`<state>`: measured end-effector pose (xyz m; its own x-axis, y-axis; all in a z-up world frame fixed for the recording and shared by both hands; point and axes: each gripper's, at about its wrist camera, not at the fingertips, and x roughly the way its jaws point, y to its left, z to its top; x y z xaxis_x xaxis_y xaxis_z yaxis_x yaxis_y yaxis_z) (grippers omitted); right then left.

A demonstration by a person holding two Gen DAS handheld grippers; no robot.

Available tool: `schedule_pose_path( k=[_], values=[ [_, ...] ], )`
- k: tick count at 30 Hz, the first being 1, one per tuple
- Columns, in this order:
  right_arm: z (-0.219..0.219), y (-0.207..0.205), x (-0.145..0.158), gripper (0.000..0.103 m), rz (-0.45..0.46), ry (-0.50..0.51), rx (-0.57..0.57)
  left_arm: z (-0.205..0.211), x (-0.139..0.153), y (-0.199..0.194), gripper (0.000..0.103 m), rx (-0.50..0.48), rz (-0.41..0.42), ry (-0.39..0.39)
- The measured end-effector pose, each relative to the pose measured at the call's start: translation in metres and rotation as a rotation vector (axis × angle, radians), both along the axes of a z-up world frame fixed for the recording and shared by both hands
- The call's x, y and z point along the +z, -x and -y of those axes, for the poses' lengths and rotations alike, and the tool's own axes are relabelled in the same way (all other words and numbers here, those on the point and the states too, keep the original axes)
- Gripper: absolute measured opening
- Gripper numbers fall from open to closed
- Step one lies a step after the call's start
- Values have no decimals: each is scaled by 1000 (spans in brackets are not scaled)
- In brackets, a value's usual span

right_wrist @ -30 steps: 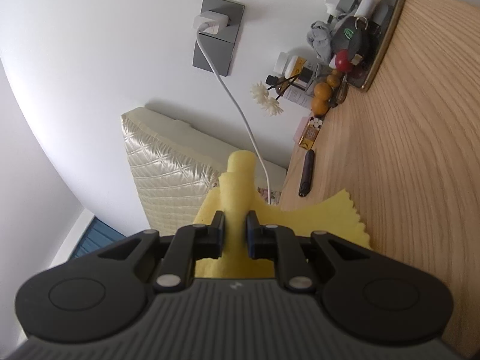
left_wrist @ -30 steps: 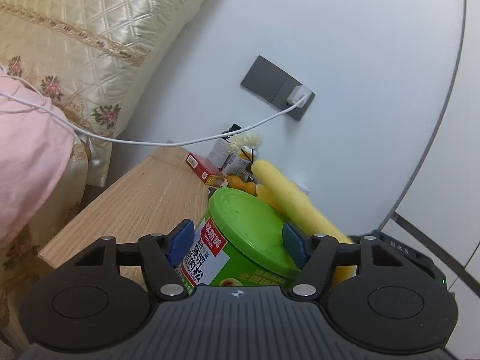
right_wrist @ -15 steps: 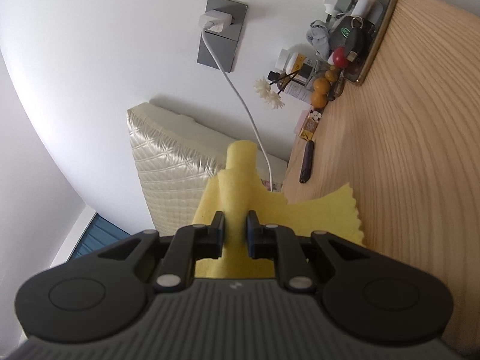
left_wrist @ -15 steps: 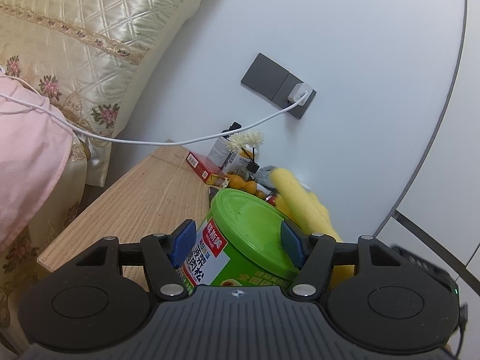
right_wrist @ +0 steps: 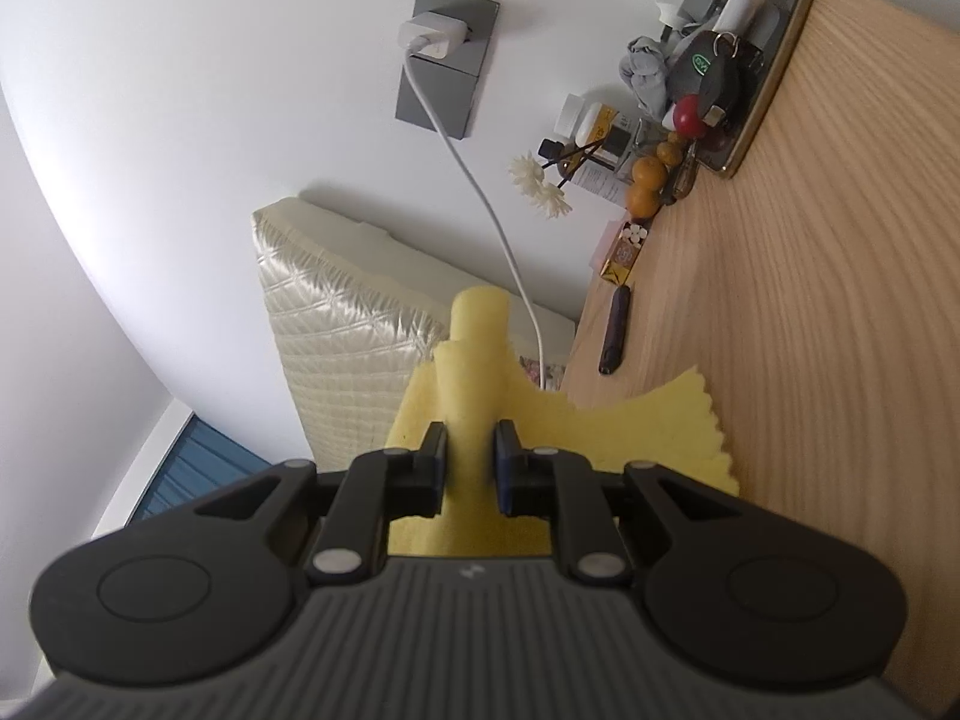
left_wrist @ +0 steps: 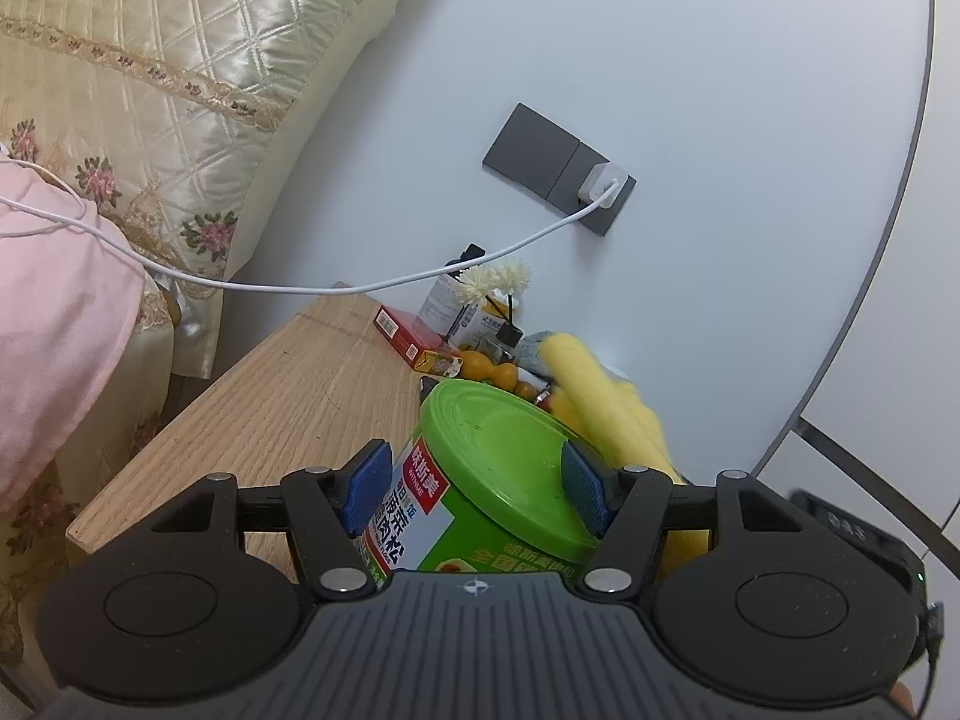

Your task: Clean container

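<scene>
Left gripper (left_wrist: 474, 495): clamped on green tub (left_wrist: 480, 492), blue pads (left_wrist: 367, 492) pressed to either side just under the lid rim.
Tub: held tilted over wooden table (left_wrist: 288, 396), lid (left_wrist: 510, 456) closed and speckled with dark marks, red-and-white label turned toward the left pad.
Right gripper (right_wrist: 470, 468): closed tight on yellow cloth (right_wrist: 474, 360), a rolled fold sticking out past the fingertips, jagged edges fanned to both sides.
Cloth: seen from the left camera just behind the tub's lid; contact unclear.
Backdrop: white cable (left_wrist: 360, 285) running from wall charger (left_wrist: 603, 189) toward quilted headboard (left_wrist: 150, 48); oranges (right_wrist: 645, 186) and clutter at the table's far end.
</scene>
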<state>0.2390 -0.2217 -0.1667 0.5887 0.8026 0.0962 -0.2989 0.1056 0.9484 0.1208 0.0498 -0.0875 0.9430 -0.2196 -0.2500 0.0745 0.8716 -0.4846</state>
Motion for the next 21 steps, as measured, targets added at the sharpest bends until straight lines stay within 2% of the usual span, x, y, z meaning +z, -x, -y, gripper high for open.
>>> schedule_pose_path(
  k=[8, 15, 21],
  values=[
    [-1, -3, -1, 17, -5, -11, 3, -3, 0, -3, 68, -37, 3, -17],
    [-2, -6, -2, 17, -9, -20, 6, -7, -1, -5, 69, -54, 3, 7],
    [-2, -9, -3, 17, -4, -16, -8, -7, 1, 8, 73, -84, -11, 9]
  ],
)
